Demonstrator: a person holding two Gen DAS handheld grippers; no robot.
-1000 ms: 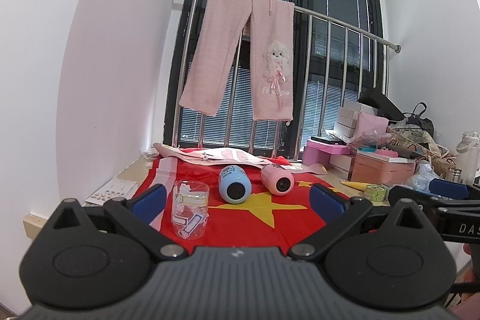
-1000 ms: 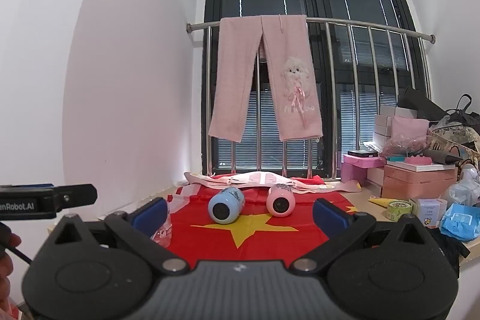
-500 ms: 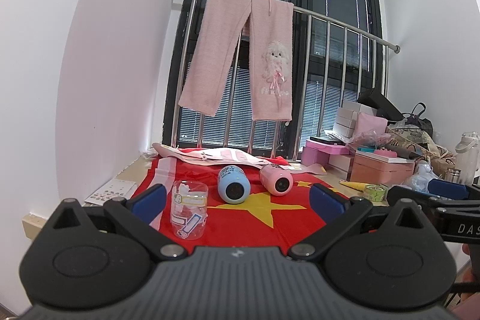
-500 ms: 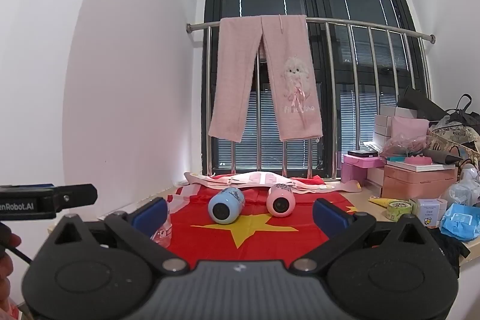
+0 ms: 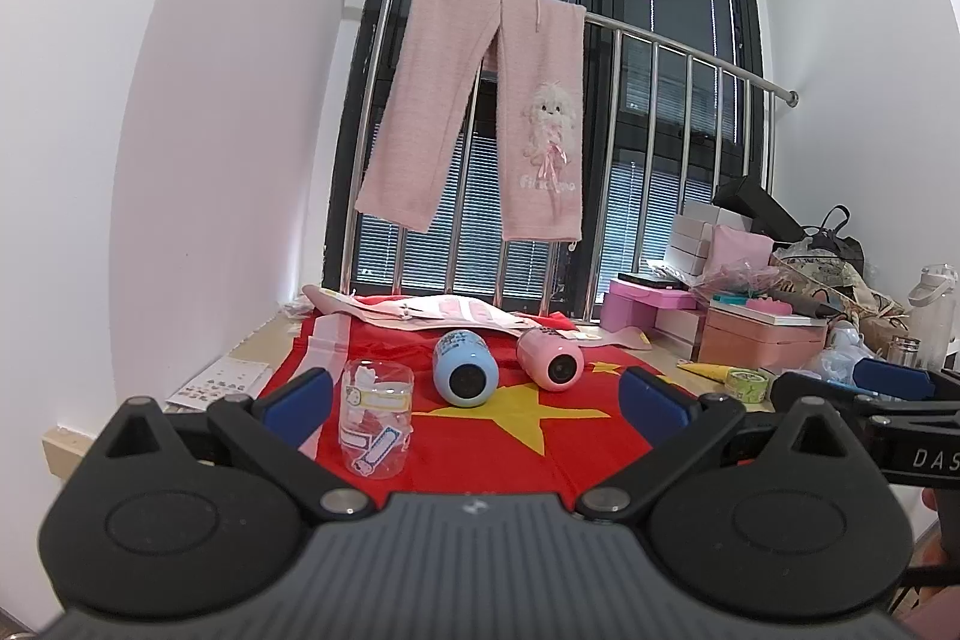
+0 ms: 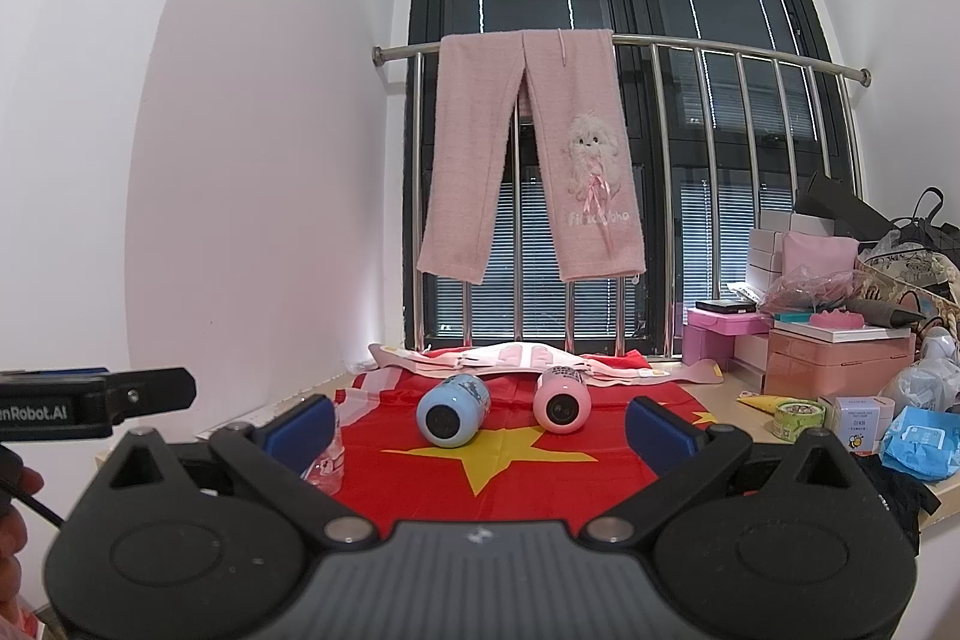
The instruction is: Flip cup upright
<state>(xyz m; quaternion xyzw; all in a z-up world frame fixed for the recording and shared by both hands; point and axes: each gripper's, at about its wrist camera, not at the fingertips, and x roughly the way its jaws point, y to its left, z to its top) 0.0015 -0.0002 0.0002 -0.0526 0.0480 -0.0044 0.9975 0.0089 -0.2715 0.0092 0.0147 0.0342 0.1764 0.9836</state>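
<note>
Two cups on their sides, my grippers held back

Both my left hand-held gripper [image 5: 474, 400] and right hand-held gripper [image 6: 480, 421] gape empty; the smooth blue cup [image 5: 461, 367] and pink cup [image 5: 550, 359] lie sideways on the red flag cloth [image 5: 480, 436], beside a clear stickered glass [image 5: 377, 411].

- Left gripper [image 5: 474, 397] held level, blue-padded fingers [image 5: 297, 393] spread wide, nothing between them
- Right gripper [image 6: 480, 421] likewise level, its fingers [image 6: 660, 427] wide apart and holding nothing
- The two grippers sit side by side, both pointing forward
</note>
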